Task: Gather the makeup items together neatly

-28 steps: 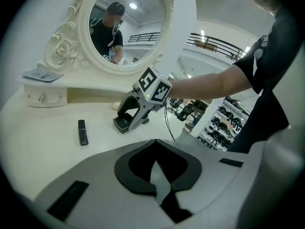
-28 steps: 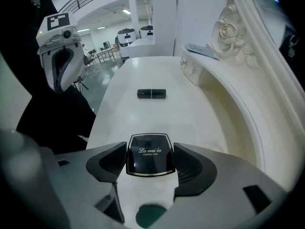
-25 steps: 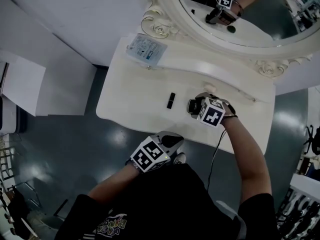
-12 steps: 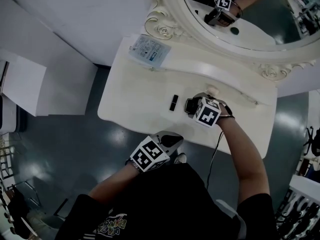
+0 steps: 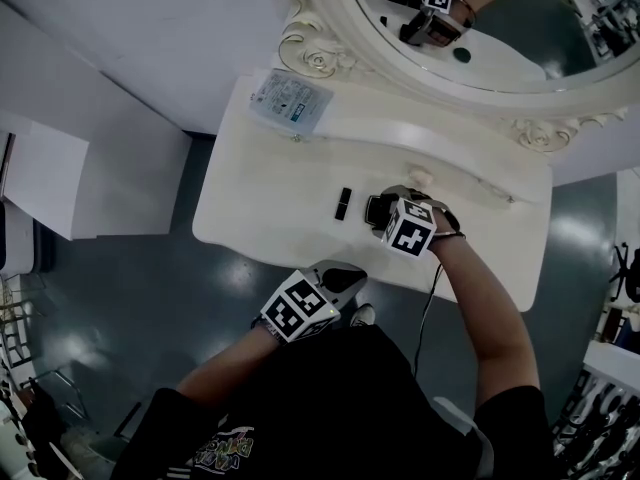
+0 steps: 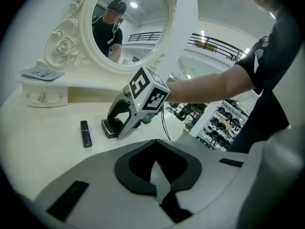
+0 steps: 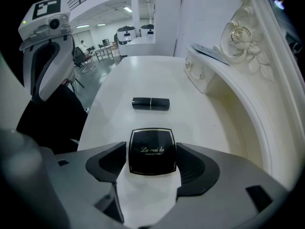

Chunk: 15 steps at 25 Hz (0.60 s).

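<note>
- White vanity tabletop [image 5: 260, 198] with a carved oval mirror [image 5: 500, 38] behind it; grey floor all round.
- Your right claw [image 7: 152, 149] is down on the tabletop, roughly mid-surface, closed on the black powder compact [image 7: 152, 152]: one jaw against each side, so the jaws stand wide.
- Compact lies flat, lid up and closed, gold lettering on the lid facing the right gripper's camera.
- Black lipstick [image 7: 150, 103] lies on its side just beyond the compact, crosswise to your right claw. Near it, with bare tabletop between the two.
- From the head view, the lipstick sits left of the compact, and both are well clear of the front edge.
- Your left claw [image 6: 155, 168] is fully closed with nothing in it. You're holding it off the tabletop's front edge, close to your body, pointed at the right gripper.
- Blue-and-white packet [image 5: 290, 100] lies on the raised back ledge at the far left, well apart from both makeup items.
</note>
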Each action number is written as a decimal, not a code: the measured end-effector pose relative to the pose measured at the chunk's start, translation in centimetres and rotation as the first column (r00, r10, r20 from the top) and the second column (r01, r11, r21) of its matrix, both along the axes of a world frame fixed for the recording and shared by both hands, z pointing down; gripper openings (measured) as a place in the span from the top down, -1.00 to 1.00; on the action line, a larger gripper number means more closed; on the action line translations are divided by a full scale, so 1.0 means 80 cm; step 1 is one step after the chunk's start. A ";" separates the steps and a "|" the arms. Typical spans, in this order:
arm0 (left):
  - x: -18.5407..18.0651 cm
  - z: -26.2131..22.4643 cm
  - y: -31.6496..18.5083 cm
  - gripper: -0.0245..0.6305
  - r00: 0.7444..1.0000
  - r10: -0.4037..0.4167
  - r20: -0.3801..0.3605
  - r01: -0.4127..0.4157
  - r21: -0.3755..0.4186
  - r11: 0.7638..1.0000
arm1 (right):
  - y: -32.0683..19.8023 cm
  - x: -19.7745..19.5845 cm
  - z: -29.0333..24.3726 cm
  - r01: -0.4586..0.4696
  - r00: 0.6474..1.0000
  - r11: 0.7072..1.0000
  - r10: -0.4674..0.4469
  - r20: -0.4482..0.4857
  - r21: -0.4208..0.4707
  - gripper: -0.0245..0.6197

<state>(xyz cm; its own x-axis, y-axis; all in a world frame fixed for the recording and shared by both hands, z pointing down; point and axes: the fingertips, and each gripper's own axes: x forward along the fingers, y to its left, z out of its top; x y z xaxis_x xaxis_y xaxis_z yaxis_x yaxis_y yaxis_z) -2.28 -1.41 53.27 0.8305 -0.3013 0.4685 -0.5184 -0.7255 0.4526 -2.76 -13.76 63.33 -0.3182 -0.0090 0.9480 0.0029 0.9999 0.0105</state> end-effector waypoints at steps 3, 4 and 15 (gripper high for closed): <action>0.002 -0.003 0.003 0.90 1.000 0.003 0.002 -0.003 0.006 1.000 | 0.001 0.000 -0.017 -0.023 0.999 1.000 0.022 0.049 0.019 -0.10; 0.003 -0.005 0.004 0.90 1.000 0.005 0.002 -0.005 0.009 1.000 | 0.001 0.001 -0.026 -0.038 0.997 0.999 0.036 0.072 0.025 -0.10; 0.042 -0.020 0.011 0.90 0.999 0.050 -0.007 -0.050 0.045 0.998 | 0.006 0.189 -0.073 -0.635 0.723 0.771 0.615 0.314 -0.050 -0.09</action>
<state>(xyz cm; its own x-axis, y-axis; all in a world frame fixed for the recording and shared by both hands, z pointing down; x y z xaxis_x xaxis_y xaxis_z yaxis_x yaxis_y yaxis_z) 1.06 -0.55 51.64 0.8489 -0.2797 0.4485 -0.4774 -0.7699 0.4234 12.39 -13.25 57.48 -0.4831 -0.3577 0.7992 -0.6353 0.7713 -0.0388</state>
